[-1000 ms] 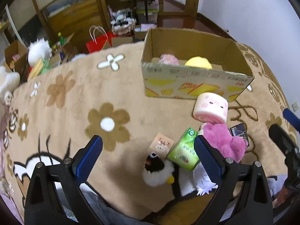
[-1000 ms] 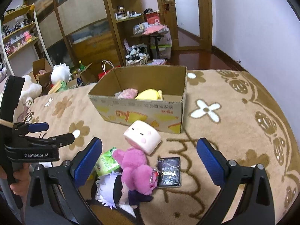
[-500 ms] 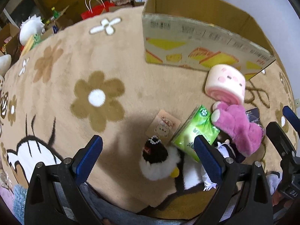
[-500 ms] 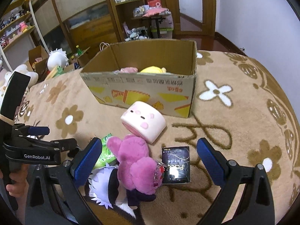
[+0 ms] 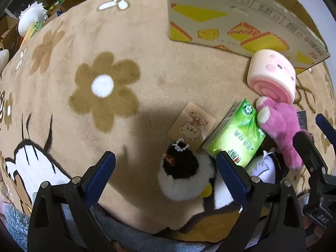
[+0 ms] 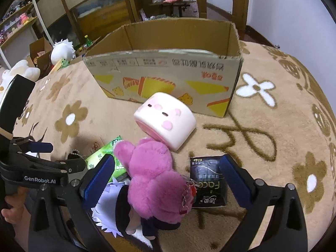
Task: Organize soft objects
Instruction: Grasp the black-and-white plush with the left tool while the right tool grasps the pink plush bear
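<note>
A black-and-white plush [image 5: 182, 176] lies on the carpet between the open jaws of my left gripper [image 5: 166, 172]. A pink plush [image 6: 155, 176] lies between the open jaws of my right gripper [image 6: 166, 174], on top of a white-haired doll [image 6: 117, 205]; the pink plush also shows in the left wrist view [image 5: 281, 130]. A pink roll-cake cushion [image 6: 166, 121] lies in front of the cardboard box [image 6: 168, 77]. Both grippers are empty and low over the pile.
A green tissue pack [image 5: 237, 136], a bear card [image 5: 191, 126] and a black packet [image 6: 208, 180] lie among the toys. The flowered carpet [image 5: 105, 84] stretches left. Shelves, boxes and other plush toys [image 6: 63, 50] stand beyond the carpet.
Both grippers have come down and forward toward the toy pile. The box's inside has dropped out of sight. Nothing was taken hold of.
</note>
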Demonstrator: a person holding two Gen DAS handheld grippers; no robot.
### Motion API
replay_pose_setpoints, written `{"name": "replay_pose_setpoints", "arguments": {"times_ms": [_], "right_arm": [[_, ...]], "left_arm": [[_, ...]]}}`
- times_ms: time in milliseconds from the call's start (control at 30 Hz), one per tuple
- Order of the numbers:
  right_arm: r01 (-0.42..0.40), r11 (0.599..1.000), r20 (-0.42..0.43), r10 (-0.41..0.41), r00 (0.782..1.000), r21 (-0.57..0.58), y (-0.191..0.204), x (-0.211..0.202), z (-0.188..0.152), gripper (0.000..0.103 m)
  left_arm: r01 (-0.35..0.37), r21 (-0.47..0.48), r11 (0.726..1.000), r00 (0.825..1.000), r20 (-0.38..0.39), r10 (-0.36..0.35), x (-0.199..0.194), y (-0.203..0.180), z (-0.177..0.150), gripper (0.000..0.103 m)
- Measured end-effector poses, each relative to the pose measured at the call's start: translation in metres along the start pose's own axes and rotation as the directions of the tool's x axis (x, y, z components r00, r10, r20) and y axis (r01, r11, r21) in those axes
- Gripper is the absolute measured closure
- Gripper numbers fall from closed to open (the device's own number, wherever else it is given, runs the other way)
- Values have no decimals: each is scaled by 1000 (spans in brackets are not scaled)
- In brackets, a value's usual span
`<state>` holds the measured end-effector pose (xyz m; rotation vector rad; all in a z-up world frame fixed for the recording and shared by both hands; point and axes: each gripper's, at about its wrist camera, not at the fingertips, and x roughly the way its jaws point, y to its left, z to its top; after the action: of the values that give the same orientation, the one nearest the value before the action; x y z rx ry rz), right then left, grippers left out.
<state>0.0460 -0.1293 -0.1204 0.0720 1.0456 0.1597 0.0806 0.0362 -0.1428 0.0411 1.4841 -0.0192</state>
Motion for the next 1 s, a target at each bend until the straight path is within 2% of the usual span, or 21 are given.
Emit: {"name": "replay_pose_setpoints", "arguments": {"times_ms": [33,167,233,300,367,433,500,533,633,767,1000], "right_arm": [[-4,1000,-9,4,1000,0,0,3,0,5],[-31,1000,-50,31,998,-4,1,13,-3,13],[-40,999,-73,39,997,-15,3,17,-4,25],[-42,998,-89,38,995,-40,7,22,-6,32],[-45,997,-95,39,995,-59,11,26,-8,36],[-44,996,-90,37,995,-72,13,26,-8,41],[-46,996,-84,40,996,-78,14,24,-7,45],[-45,996,-80,38,996,-82,14,22,-7,47],[-43,995,-71,37,997,-88,15,18,-6,51],[-47,996,-59,43,997,-77,14,10,-6,53],[-83,996,-1,83,997,-8,1,-17,-3,53]], "left_arm": [[0,0,1000,1000,-10,0,2,0,0,13],[24,-7,1000,999,-42,-24,10,1,0,14],[20,-9,1000,998,-59,-20,14,1,-1,14],[20,-6,1000,995,-93,-21,22,0,-1,20],[12,-1,1000,991,-134,-12,32,-3,-3,33],[15,-5,1000,987,-162,-15,41,-4,-4,41],[32,-17,999,988,-152,-34,39,-2,-3,51],[41,-21,999,988,-146,-43,37,-2,-3,59],[46,-26,999,989,-139,-49,34,-3,-4,72],[47,-18,999,994,-102,-48,29,1,-6,75],[25,-25,999,999,23,-24,2,4,-6,75]]}}
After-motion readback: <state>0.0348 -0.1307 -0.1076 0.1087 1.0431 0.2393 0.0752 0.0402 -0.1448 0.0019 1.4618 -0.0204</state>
